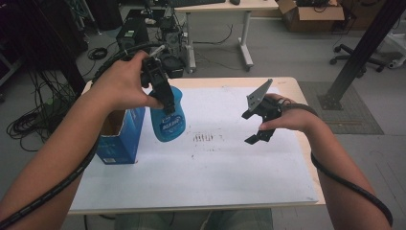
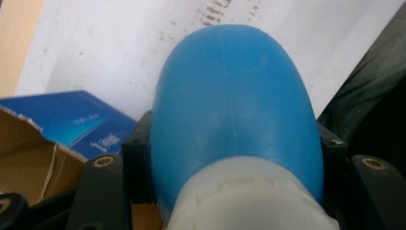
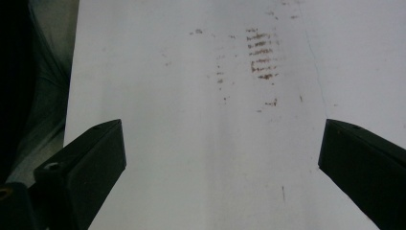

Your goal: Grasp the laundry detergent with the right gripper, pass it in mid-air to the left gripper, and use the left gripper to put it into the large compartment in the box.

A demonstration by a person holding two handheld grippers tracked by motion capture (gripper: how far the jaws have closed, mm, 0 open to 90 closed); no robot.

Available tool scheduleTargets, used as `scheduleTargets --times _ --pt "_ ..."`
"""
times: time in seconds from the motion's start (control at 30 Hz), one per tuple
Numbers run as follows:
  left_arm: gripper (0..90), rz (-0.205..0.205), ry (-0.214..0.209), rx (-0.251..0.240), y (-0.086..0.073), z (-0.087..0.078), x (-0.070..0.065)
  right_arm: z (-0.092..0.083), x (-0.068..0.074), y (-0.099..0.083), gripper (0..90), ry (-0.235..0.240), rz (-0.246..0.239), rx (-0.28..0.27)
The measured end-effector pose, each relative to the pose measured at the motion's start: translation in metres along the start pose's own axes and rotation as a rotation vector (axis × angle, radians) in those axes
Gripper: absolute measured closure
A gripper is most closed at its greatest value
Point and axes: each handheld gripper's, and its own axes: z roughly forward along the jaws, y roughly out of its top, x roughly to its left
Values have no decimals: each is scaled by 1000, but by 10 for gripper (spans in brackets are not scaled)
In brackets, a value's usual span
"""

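Left hand-held gripper (image 1: 165,98) clamped on a blue bottle (image 1: 168,120), held in the air just above the desk (image 1: 287,191) near its left edge, beside an open blue carton (image 1: 119,139). Right hand-held gripper (image 1: 256,127) open and empty, hovering over the white sheet (image 1: 215,167) toward the right edge.

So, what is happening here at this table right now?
A person works with a gripper in each hand. The left gripper is clamped on a blue plastic bottle near its white neck and holds it in the air, next to an open blue cardboard box. The right gripper hovers with its jaws wide apart and nothing between them, above the white sheet that covers the table, near some brownish marks.
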Motion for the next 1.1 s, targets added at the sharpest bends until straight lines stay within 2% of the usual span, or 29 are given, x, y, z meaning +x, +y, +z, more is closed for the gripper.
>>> scheduleTargets --times 0.27,0.53,0.73,1.0,1.1 --pt "378 -132 36 -23 -12 -15 16 0 -2 -4 27 11 7 73" --pt "378 -260 22 -40 -25 -32 36 0 -4 -7 27 15 18 98" --pt "378 -374 57 -34 -36 -48 50 2 -6 -9 29 23 24 111" --pt "378 -464 84 -21 -47 -66 66 3 -8 -10 28 33 25 113" --pt "378 -514 94 -22 -52 -72 72 1 -8 -10 29 38 29 120"
